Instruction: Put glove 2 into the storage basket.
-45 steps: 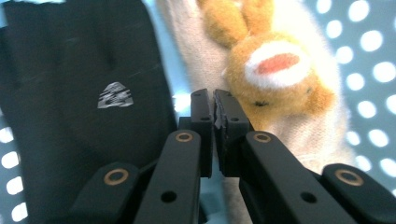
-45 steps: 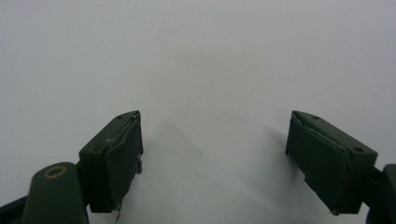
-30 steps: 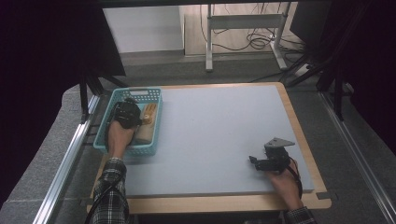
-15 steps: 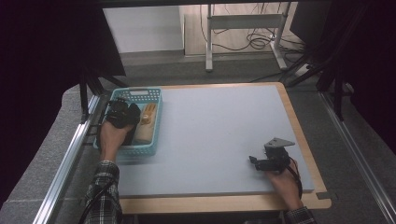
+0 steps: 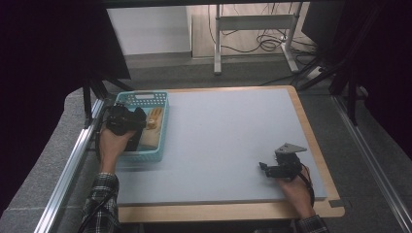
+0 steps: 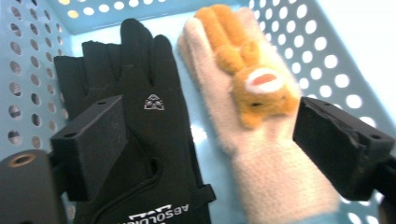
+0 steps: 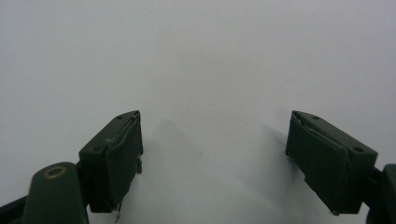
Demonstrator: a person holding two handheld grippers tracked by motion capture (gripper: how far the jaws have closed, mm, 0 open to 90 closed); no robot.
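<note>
Gloves [image 6: 154, 140] lie in basket [image 6: 327, 51] under just-opened, empty left tongs [image 6: 210, 140].

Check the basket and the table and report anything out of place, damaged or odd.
Nothing stands out. The black glove and the cream glove with its orange plush figure lie flat, side by side, in the teal basket. The left gripper hangs open over them, its fingers having just opened; the right gripper is open over bare mat.
</note>
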